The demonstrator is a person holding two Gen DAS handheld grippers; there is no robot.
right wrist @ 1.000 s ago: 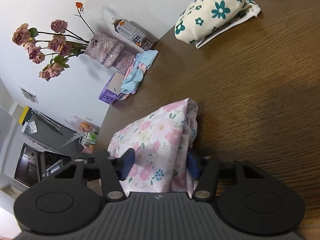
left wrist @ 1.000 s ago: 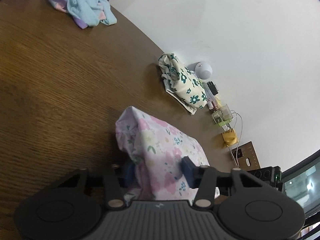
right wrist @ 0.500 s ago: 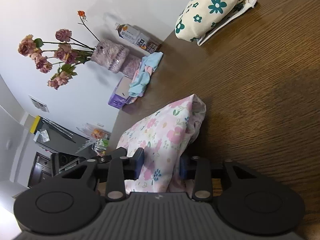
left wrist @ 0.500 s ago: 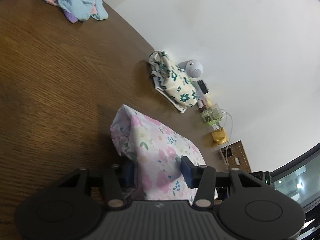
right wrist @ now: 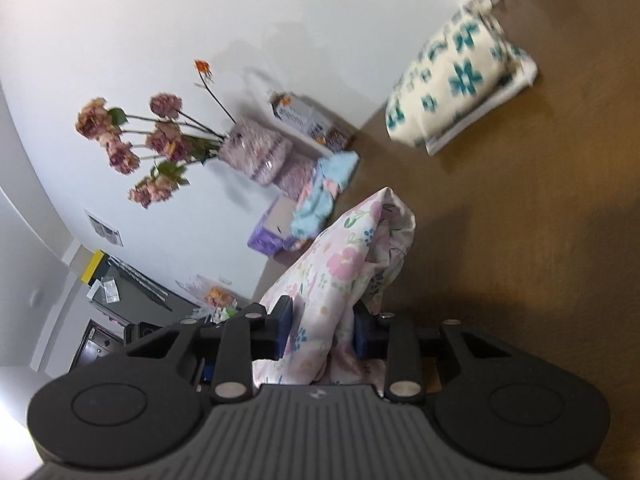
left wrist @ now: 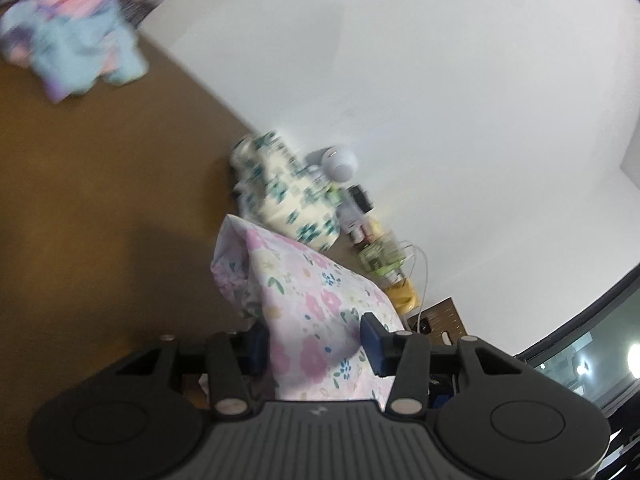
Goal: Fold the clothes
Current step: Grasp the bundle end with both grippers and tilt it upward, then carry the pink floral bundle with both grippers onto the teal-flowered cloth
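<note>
A pink floral garment (left wrist: 304,280) is bunched between both grippers above the brown wooden table (left wrist: 100,200). My left gripper (left wrist: 314,344) is shut on one end of it, the blue pads pressing the cloth from both sides. In the right wrist view the same garment (right wrist: 344,256) rises from my right gripper (right wrist: 322,332), whose jaws are closing with the cloth squeezed between the pads. A cream piece with teal flowers (left wrist: 280,192) lies folded by the wall, also in the right wrist view (right wrist: 456,80). The picture is blurred by motion.
A crumpled blue and pink garment (left wrist: 72,52) lies at the table's far corner beside a purple box (right wrist: 272,228). A fuzzy vase of dried roses (right wrist: 252,152) and a carton (right wrist: 308,120) stand against the wall. Small bottles and a white ball (left wrist: 340,164) crowd the wall edge.
Both grippers have risen and tilted up, carrying the pink floral garment higher off the table. The right jaws have narrowed on the cloth. The left jaws stand as before.
</note>
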